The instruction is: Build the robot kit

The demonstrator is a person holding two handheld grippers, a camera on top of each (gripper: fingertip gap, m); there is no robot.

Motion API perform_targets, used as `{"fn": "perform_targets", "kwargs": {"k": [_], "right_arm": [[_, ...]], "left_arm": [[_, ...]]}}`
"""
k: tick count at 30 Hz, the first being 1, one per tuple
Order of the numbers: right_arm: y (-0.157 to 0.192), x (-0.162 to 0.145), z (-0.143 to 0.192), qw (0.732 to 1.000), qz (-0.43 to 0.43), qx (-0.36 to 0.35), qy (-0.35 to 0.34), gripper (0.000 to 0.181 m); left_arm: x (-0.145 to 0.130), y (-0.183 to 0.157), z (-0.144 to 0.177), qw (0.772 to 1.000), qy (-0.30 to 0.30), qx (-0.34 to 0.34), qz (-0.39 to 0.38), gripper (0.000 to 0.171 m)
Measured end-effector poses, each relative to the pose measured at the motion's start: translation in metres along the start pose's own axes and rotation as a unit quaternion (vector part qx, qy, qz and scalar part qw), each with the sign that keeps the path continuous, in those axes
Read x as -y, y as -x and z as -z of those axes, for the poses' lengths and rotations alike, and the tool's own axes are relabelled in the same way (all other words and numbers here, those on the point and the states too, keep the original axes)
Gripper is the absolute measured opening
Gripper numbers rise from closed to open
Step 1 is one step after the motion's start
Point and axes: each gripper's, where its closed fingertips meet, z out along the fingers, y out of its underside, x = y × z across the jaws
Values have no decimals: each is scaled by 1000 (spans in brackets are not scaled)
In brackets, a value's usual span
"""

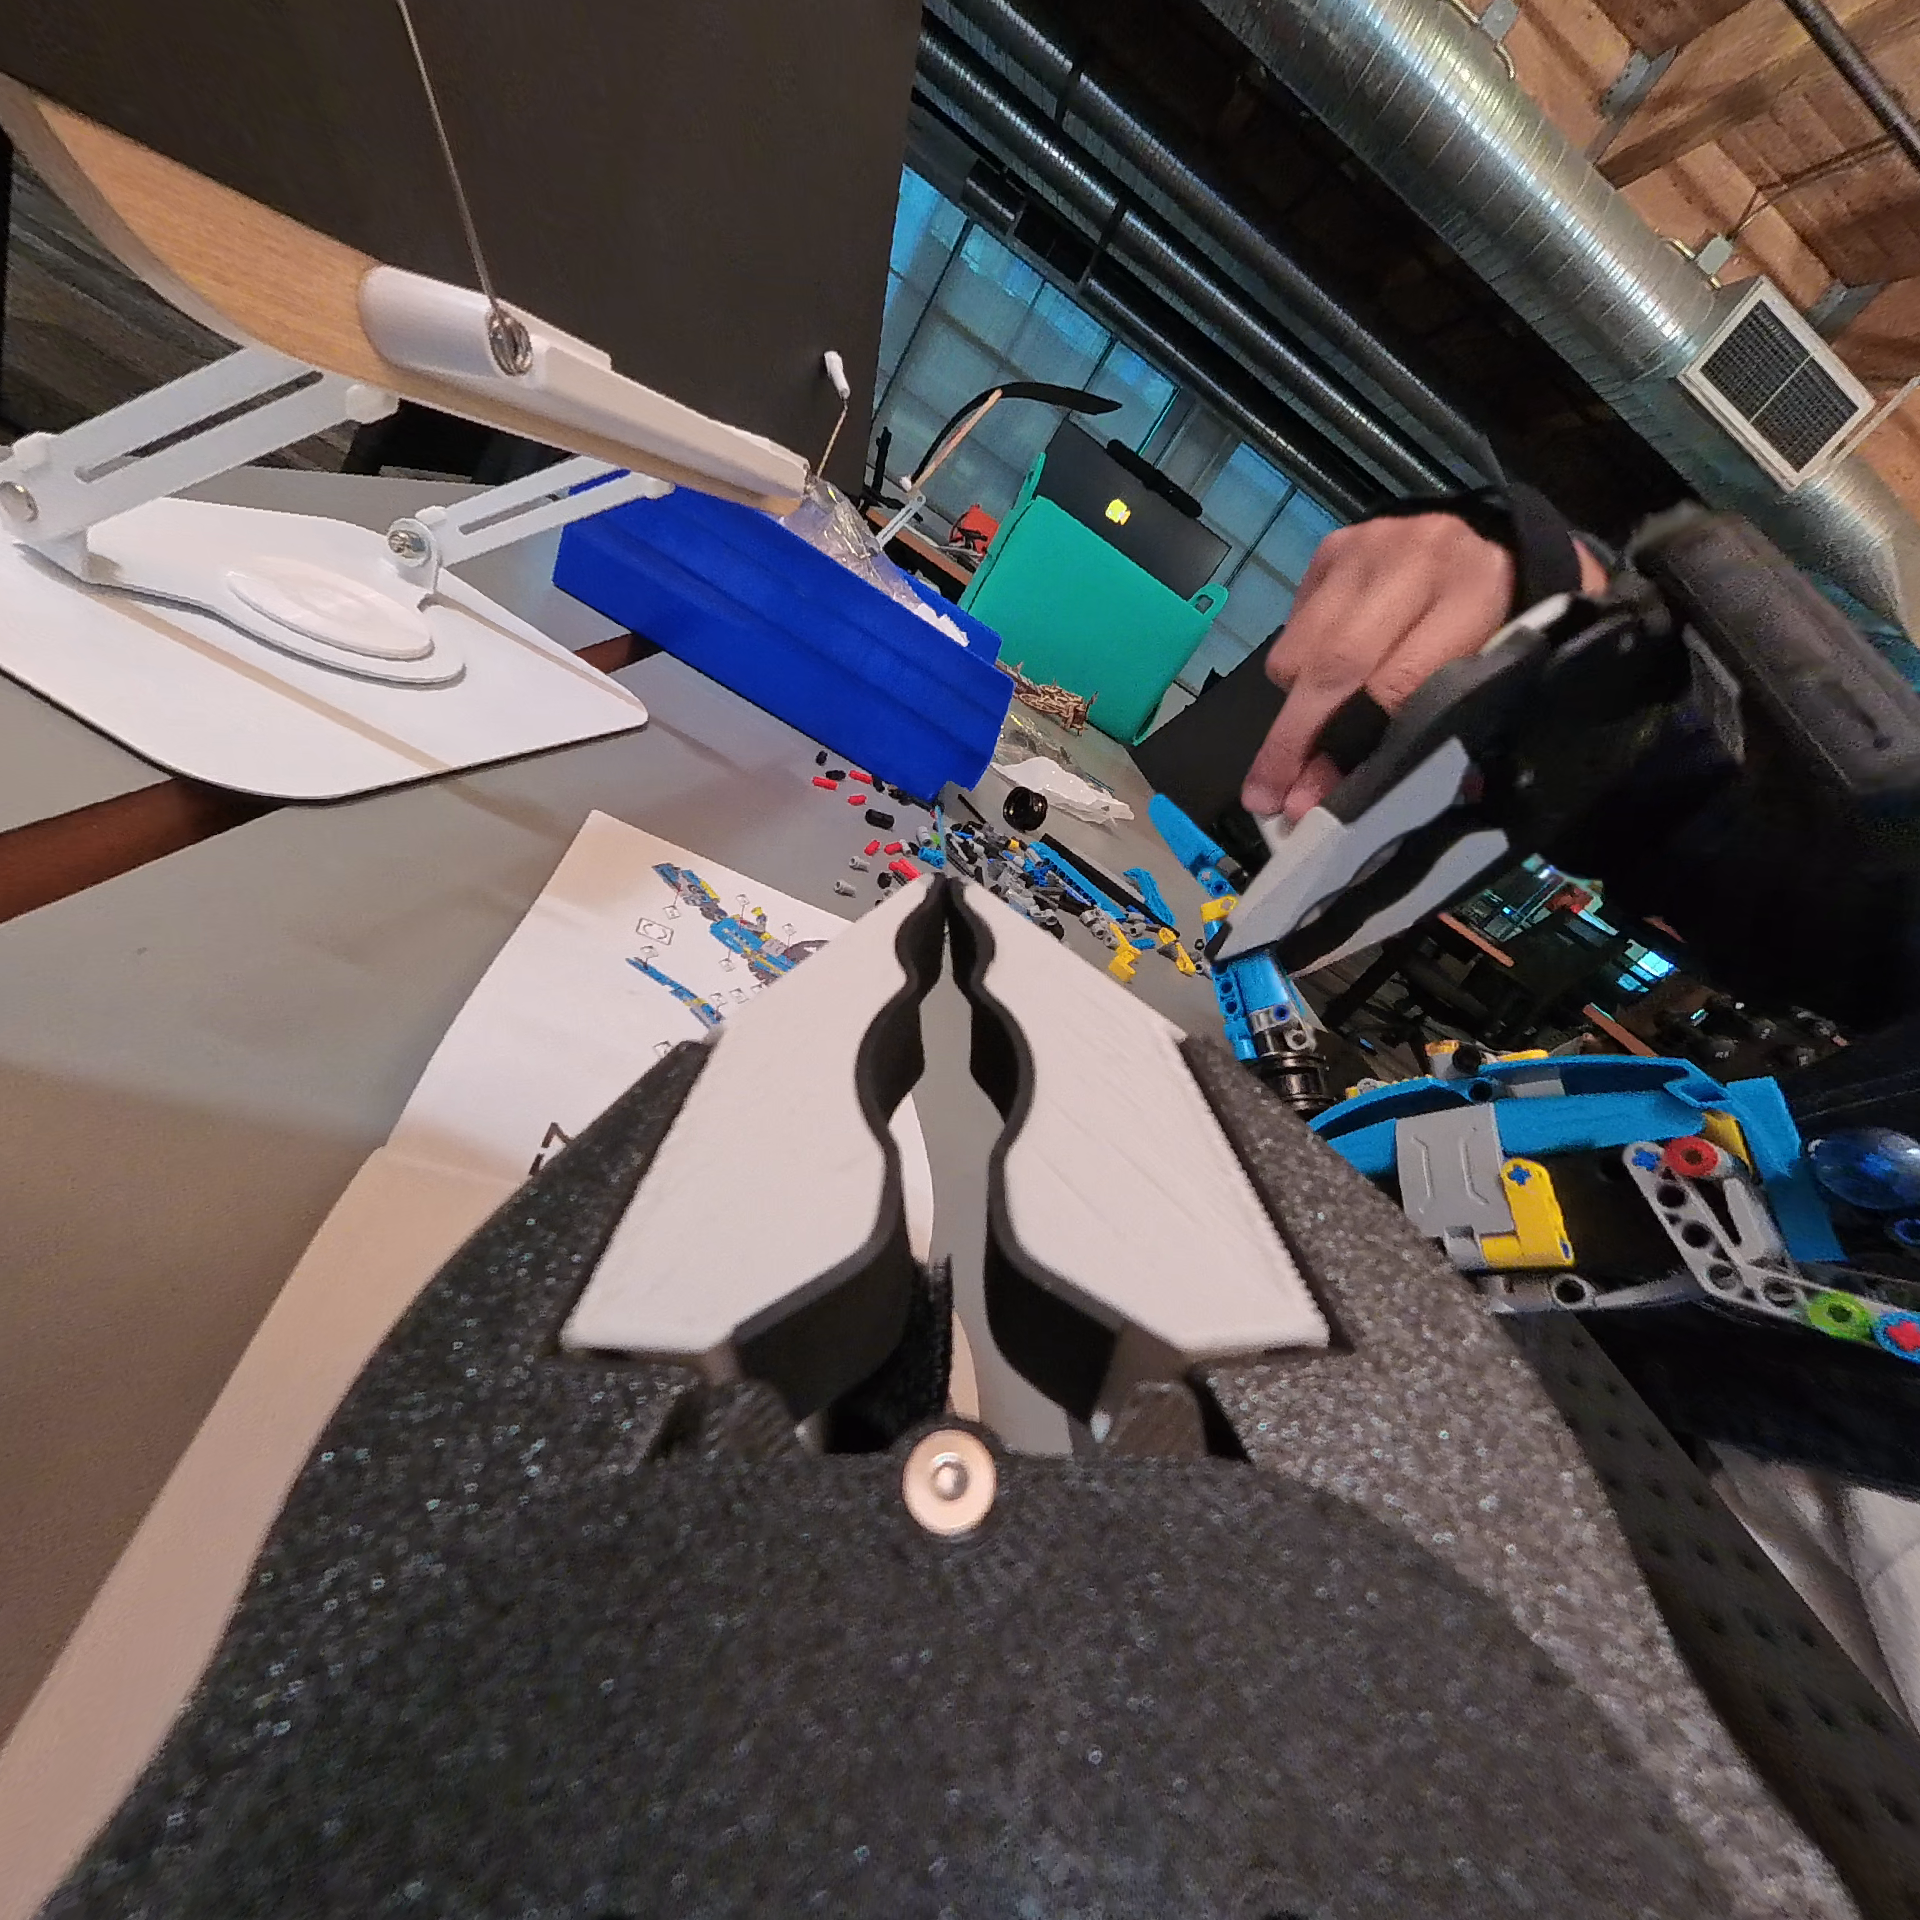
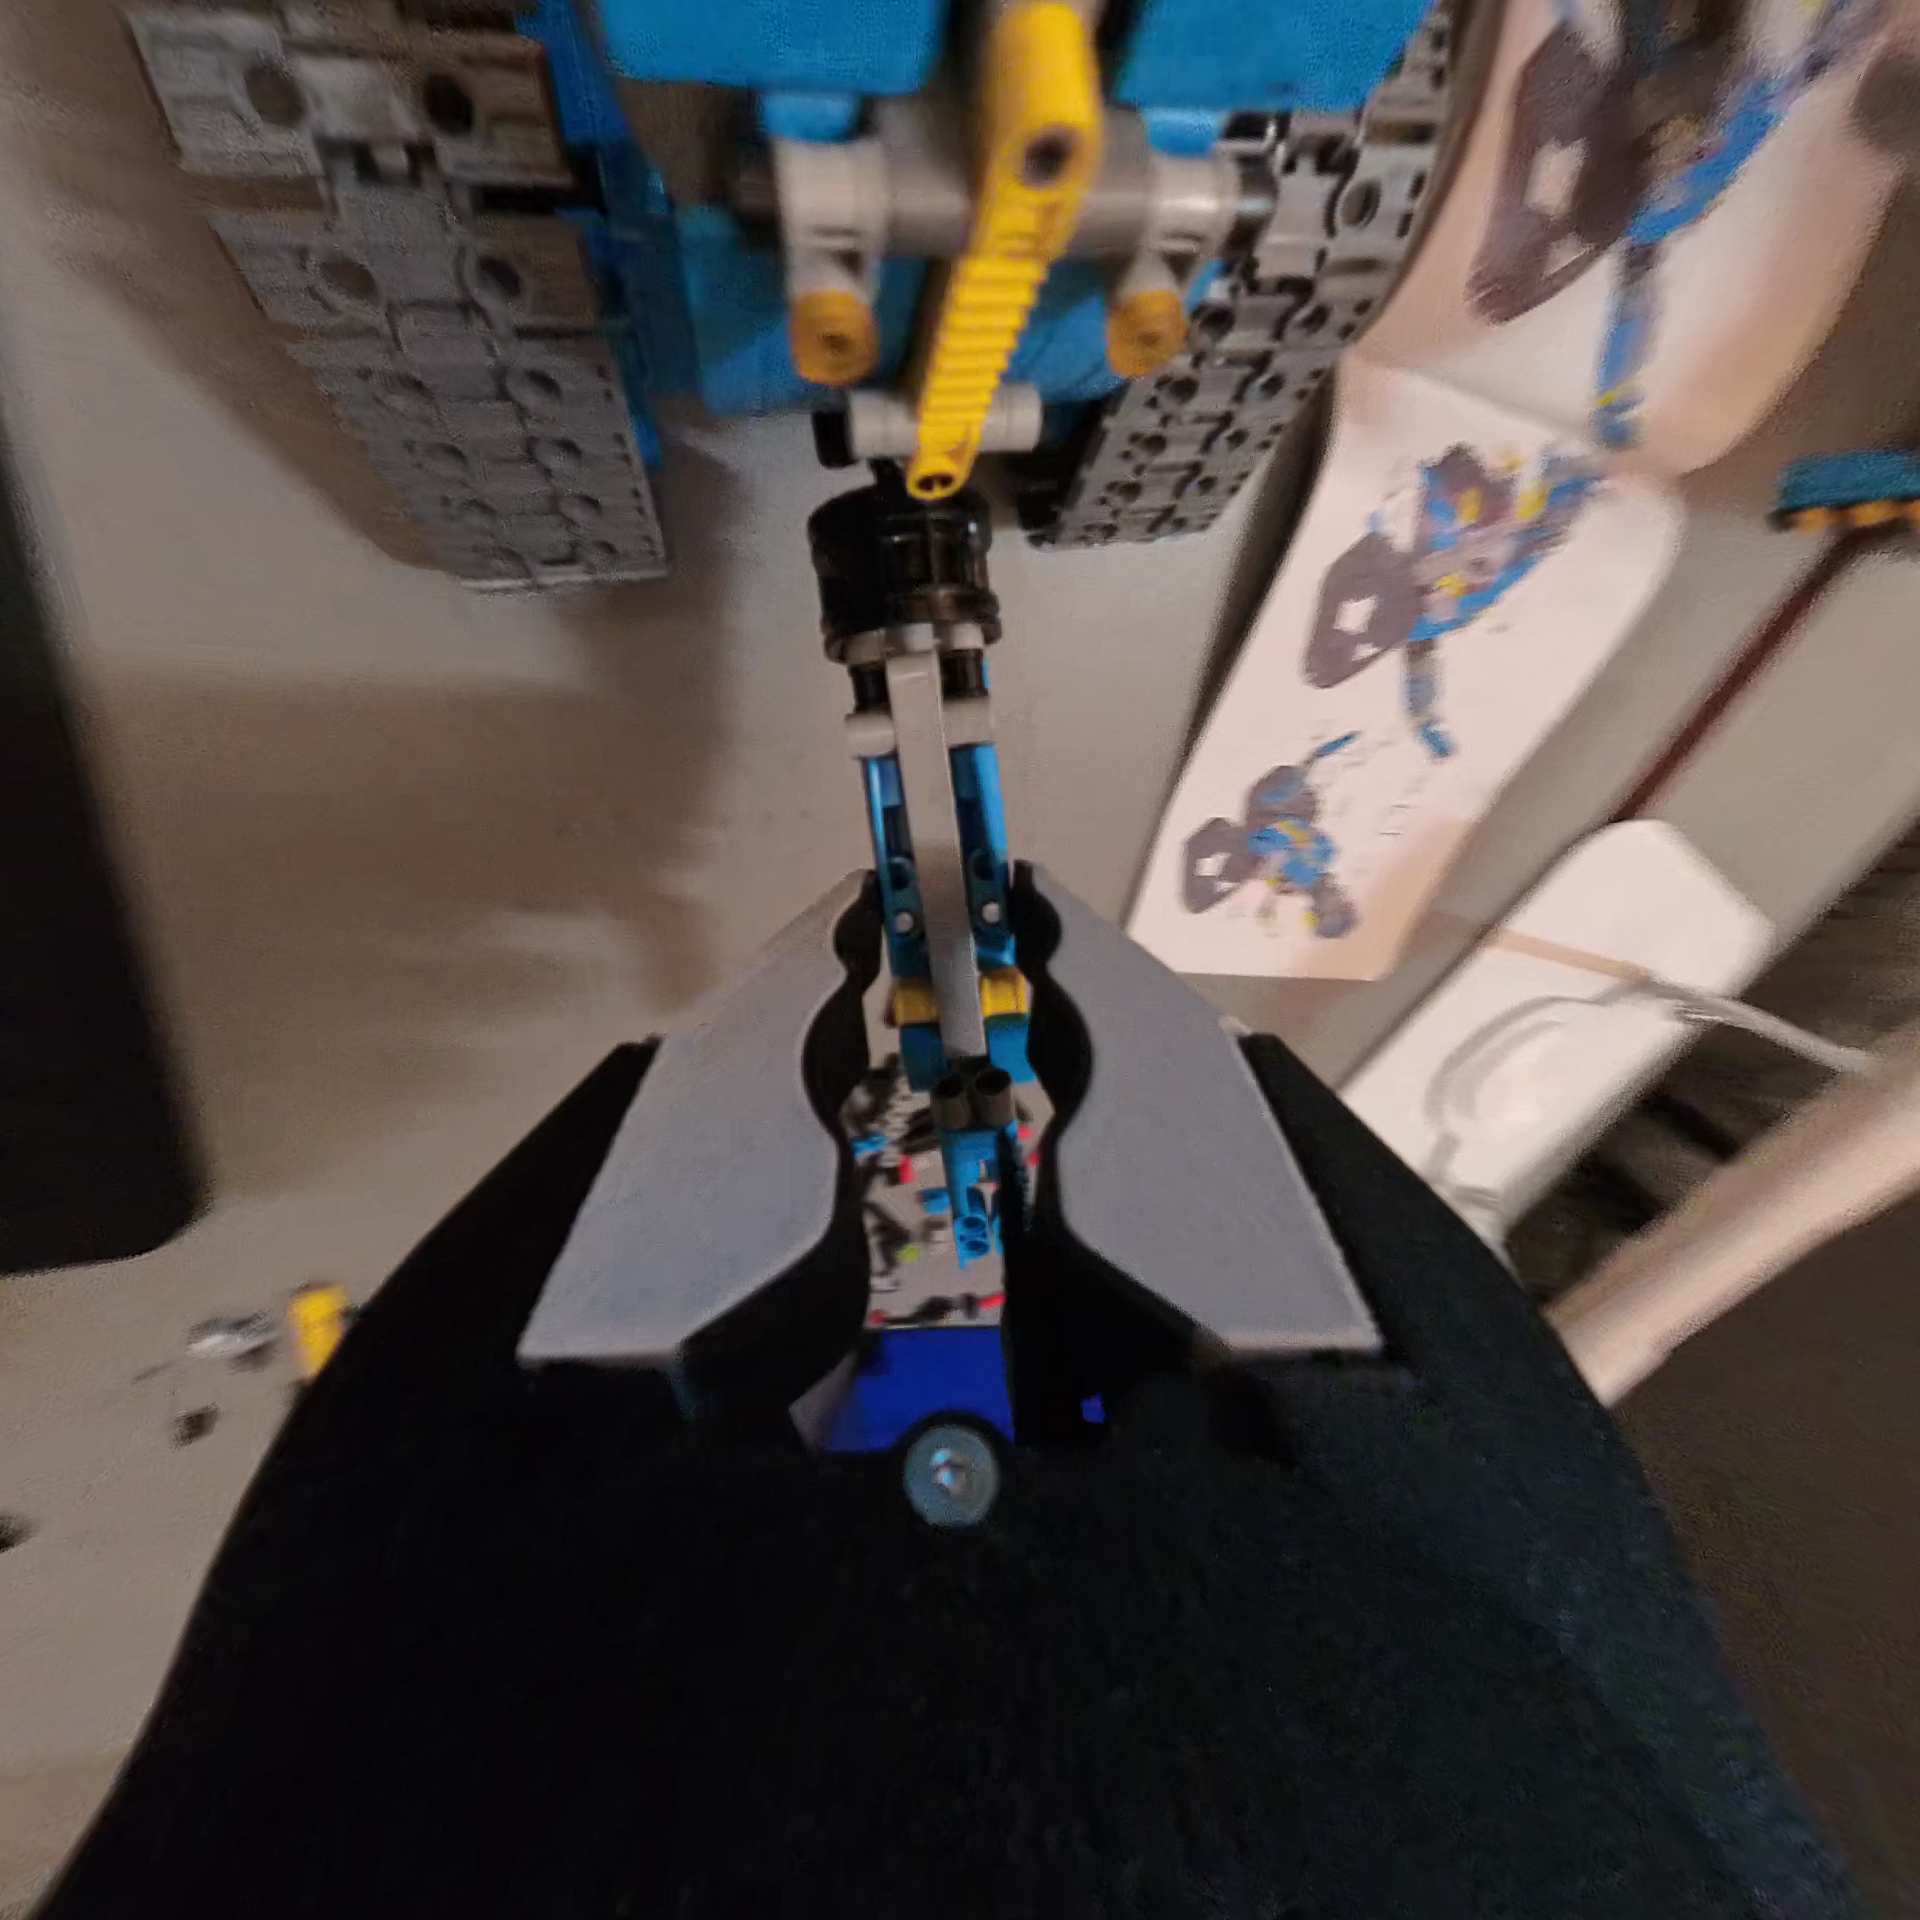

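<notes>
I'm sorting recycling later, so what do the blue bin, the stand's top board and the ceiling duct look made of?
Blue bin: likely moulded plastic, matte, even colour, ribbed walls. Stand's top board: wood or wood-look veneer, visible grain; cannot tell which. Ceiling duct: sheet metal, probably galvanised, dull silver with spiral seams.

The left gripper (image 1: 948, 902) has two pale grey, wedge-shaped plastic fingers (image 1: 774, 1164) lined with wavy black rubber pads, set in a black, speckled foam-textured body with a single silver screw (image 1: 948, 1480) at its centre. The right gripper (image 2: 940, 894) is built alike, with grey ridged fingers (image 2: 717, 1153), scalloped black pads, a dark fabric-like body and its own silver screw (image 2: 950, 1475). The person's hand (image 1: 1382, 644) wears a black wrist strap (image 1: 1538, 540).
</notes>
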Motion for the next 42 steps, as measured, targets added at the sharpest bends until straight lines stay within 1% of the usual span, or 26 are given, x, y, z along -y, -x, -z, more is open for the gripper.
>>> {"fn": "perform_targets", "kwargs": {"k": [3,5,8,11,13,15,17,18,21,23,25,26,27,28,29,30,31,32,33,34,35,36,37,38,39,42], "right_arm": [[9,0,2,987,-76,142,4,24],[15,2,8,961,-131,243,2,24],[21,6,14,899,-212,383,-4,24],[25,7,16,815,-287,503,5,24],[28,7,17,761,-321,564,13,23],[29,7,18,721,-340,603,15,24],[29,7,17,708,-341,618,8,24],[28,7,17,711,-341,615,2,23],[15,11,21,728,-358,584,-44,25],[-1,6,28,761,-372,527,-78,28],[-21,2,44,799,-376,450,-134,30],[-33,-3,50,825,-379,389,-159,33],[-48,-10,56,850,-387,307,-183,41],[-60,-12,67,860,-398,234,-218,47],[-68,-13,80,856,-415,170,-256,46],[-73,-14,96,845,-431,99,-302,49],[-75,-13,113,821,-443,27,-360,47],[-70,-13,132,777,-458,-39,-429,39],[-60,-15,147,721,-471,-96,-499,31],[-46,-21,153,658,-489,-146,-553,30],[-30,-31,148,594,-522,-186,-583,34],[-10,-38,135,546,-548,-208,-599,36],[10,-40,122,511,-562,-212,-615,35],[28,-40,110,494,-570,-206,-623,35],[42,-43,98,483,-584,-207,-618,35],[63,-52,87,433,-591,-222,-644,33]], "left_arm": [[0,0,0,1000,1,-1,0,0],[0,0,0,1000,2,-3,1,0],[-1,-1,-1,1000,3,-4,2,0],[-1,-1,-1,1000,4,-5,3,0],[-1,-1,-1,1000,4,-6,3,0],[-1,-1,-1,1000,5,-7,3,0],[-1,-1,-1,1000,4,-7,4,0],[-1,-1,-1,1000,4,-7,4,0],[-1,-1,-1,1000,3,-8,4,0],[-1,-1,0,1000,3,-9,4,0],[-1,-2,0,1000,2,-9,4,0],[-1,-2,0,1000,3,-10,3,0],[-1,-2,-1,1000,3,-10,4,0],[-1,-2,-1,1000,3,-10,4,0],[-1,-2,-1,1000,3,-10,3,0],[-1,-2,-1,1000,3,-10,3,0],[-1,-2,-1,1000,5,-11,4,0],[-2,-2,-1,1000,6,-12,3,0],[-2,-3,-1,1000,7,-13,3,0],[-2,-3,-2,1000,9,-13,3,0],[-3,-3,-2,1000,13,-15,5,0],[-4,-3,-3,1000,15,-17,6,0],[-4,-3,-3,1000,17,-16,5,0],[-4,-3,-3,1000,16,-16,4,0],[-4,-3,-3,1000,15,-15,3,0],[-3,-3,-2,1000,11,-14,4,0]]}}
